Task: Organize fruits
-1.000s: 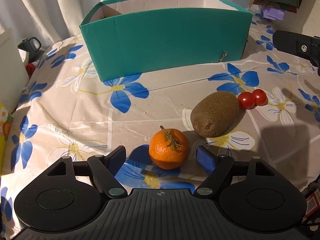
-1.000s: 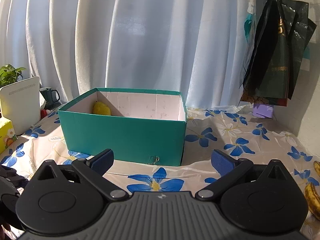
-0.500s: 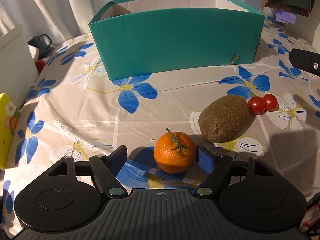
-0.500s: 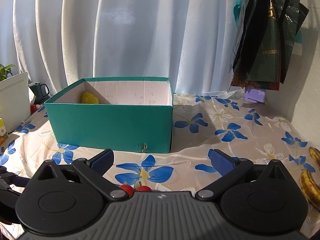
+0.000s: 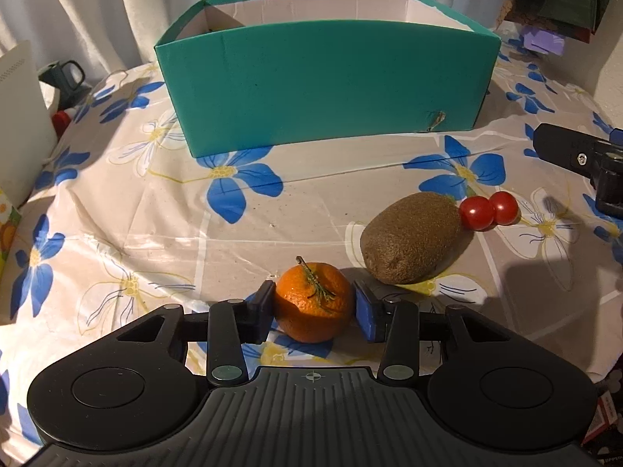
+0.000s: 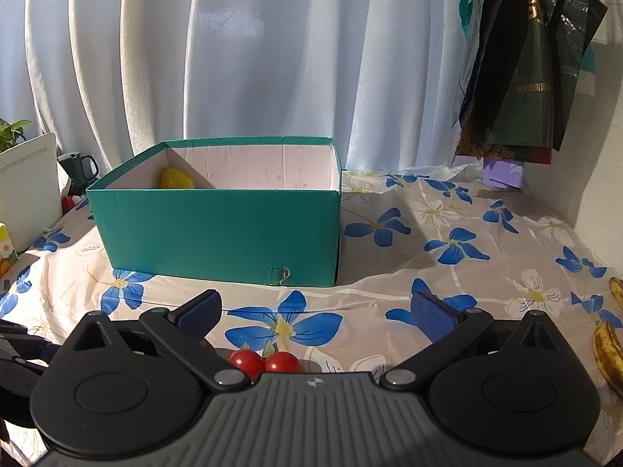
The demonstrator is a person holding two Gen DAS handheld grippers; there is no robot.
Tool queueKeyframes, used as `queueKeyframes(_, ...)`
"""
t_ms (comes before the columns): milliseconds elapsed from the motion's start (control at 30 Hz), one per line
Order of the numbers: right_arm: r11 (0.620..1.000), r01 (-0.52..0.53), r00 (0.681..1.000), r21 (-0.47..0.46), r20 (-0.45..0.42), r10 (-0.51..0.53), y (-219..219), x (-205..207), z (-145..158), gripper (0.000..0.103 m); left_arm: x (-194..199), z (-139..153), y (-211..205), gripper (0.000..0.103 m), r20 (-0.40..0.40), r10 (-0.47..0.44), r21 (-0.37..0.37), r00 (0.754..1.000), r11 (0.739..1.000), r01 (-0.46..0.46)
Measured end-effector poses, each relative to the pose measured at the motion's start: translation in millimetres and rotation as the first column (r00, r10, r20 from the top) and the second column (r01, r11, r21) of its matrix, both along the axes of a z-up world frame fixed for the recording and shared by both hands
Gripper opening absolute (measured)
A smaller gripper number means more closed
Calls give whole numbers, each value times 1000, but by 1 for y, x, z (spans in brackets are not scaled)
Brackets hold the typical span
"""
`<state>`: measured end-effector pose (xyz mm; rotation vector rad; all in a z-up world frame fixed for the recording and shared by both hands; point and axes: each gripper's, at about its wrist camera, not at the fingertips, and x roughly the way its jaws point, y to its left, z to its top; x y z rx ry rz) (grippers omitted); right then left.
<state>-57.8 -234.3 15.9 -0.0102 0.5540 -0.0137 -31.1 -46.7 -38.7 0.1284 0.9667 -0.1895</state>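
My left gripper (image 5: 313, 309) is shut on an orange mandarin (image 5: 313, 301) with a green stem, low over the flowered tablecloth. A brown kiwi (image 5: 410, 243) lies just right of it, and two red cherry tomatoes (image 5: 488, 210) lie beyond the kiwi. A teal open box (image 5: 327, 85) stands behind them. My right gripper (image 6: 315, 311) is open and empty, with the tomatoes (image 6: 264, 362) just below it. In the right wrist view the box (image 6: 218, 229) holds a yellow fruit (image 6: 177, 179) in its back left corner.
Two spotted bananas (image 6: 607, 346) lie at the table's right edge. A white device (image 6: 27, 186), a dark mug (image 6: 78, 167) and a plant stand at the left. Dark bags (image 6: 533, 66) hang at the right wall. The right gripper's body (image 5: 584, 159) shows at the right in the left wrist view.
My left gripper's jaws have closed onto the mandarin, which was loose between them before. My right gripper has moved back and right, bringing the tomatoes into its view.
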Motion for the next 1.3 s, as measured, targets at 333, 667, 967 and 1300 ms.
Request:
queueKeyframes(333,999,-47,997,-17,-59,46,10,6,-17,82,-4,38,23,45,61,99,-58,993,994,-96)
queueKeyframes(667,998,-51,984,-33,-173,44,15,24,-46,41,-6,42,29,45,56,132,-60,990,990,-129)
queueKeyframes(967,997,-72,972,-6,-225,68,17,34,-58,28,-2,45,33,46,53,154,-59,987,987,-150)
queueKeyframes(1300,998,-55,982,-1,-181,54,13,34,-44,26,12,54,34,46,44,191,-47,981,981,-188)
